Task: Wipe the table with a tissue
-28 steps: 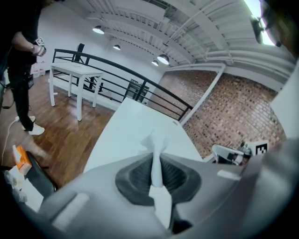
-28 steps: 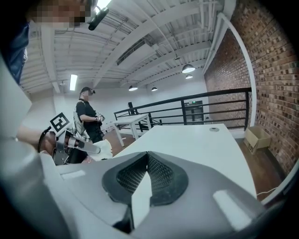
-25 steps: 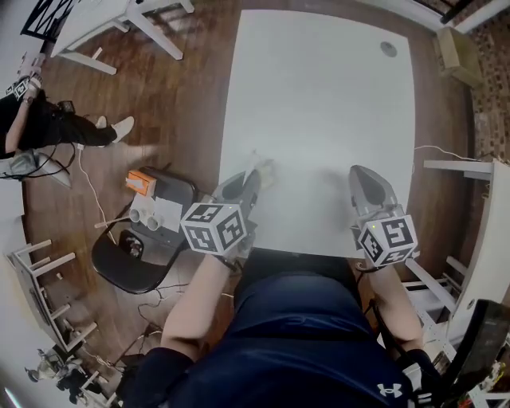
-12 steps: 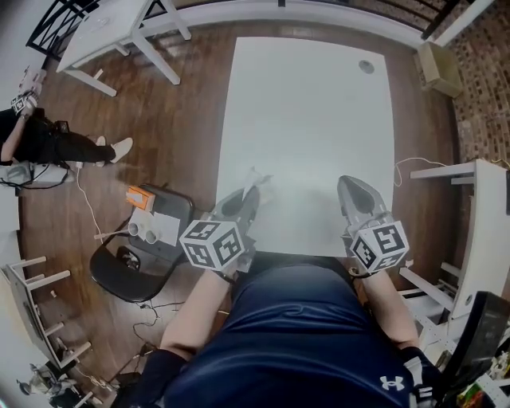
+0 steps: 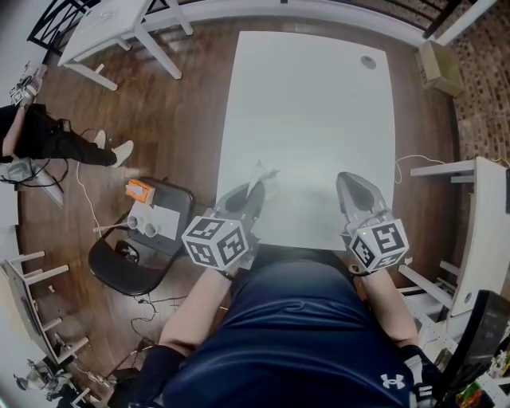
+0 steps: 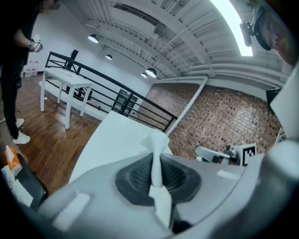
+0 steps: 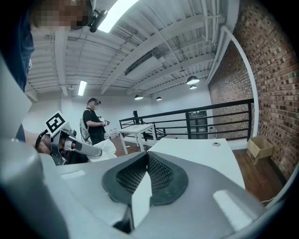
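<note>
The white table fills the middle of the head view. My left gripper hovers over its near left corner, shut on a white tissue that sticks out past the tips. In the left gripper view the tissue is pinched upright between the closed jaws, with the table ahead. My right gripper is over the near right part of the table, shut with nothing in it. The right gripper view shows its closed jaws, with the left gripper and its tissue off to the left.
A black chair holding an orange box and paper stands left of the table. A second white table is at the far left, and a person beyond it. A cardboard box and white shelf are on the right.
The head view has shifted so more of the far floor shows. Both grippers sit slightly lower in the view, near the table's front edge. The left still holds the tissue.
</note>
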{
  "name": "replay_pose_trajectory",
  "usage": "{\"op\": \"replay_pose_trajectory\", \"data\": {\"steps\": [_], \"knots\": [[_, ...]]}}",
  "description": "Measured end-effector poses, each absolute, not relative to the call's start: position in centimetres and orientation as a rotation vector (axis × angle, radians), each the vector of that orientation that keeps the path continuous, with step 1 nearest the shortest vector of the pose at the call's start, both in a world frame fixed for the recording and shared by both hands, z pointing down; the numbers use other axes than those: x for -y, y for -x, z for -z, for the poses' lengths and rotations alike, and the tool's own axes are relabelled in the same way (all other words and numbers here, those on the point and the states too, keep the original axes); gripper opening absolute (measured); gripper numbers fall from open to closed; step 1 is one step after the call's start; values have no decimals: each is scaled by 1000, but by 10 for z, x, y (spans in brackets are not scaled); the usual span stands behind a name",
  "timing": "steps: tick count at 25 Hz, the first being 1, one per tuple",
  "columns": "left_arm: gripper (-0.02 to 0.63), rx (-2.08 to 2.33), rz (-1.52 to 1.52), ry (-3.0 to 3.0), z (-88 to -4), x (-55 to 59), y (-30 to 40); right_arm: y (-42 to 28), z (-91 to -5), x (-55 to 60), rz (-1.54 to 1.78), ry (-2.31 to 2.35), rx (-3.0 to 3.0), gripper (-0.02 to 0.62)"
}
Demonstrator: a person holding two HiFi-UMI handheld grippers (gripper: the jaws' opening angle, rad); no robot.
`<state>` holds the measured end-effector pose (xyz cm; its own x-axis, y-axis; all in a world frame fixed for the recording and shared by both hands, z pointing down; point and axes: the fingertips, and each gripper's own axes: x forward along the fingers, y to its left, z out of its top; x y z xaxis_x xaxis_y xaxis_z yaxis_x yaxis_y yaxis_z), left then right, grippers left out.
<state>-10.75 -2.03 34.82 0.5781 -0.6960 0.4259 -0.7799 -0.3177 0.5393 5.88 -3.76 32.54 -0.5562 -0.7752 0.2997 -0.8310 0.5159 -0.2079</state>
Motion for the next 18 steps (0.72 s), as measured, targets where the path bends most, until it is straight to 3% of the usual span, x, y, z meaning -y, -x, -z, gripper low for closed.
{"op": "replay_pose_trajectory", "data": {"steps": [18], "knots": [[9,1161,-161,-2077,-352,14,105,-56,-320,30,-457,-1382,2623,9]]}}
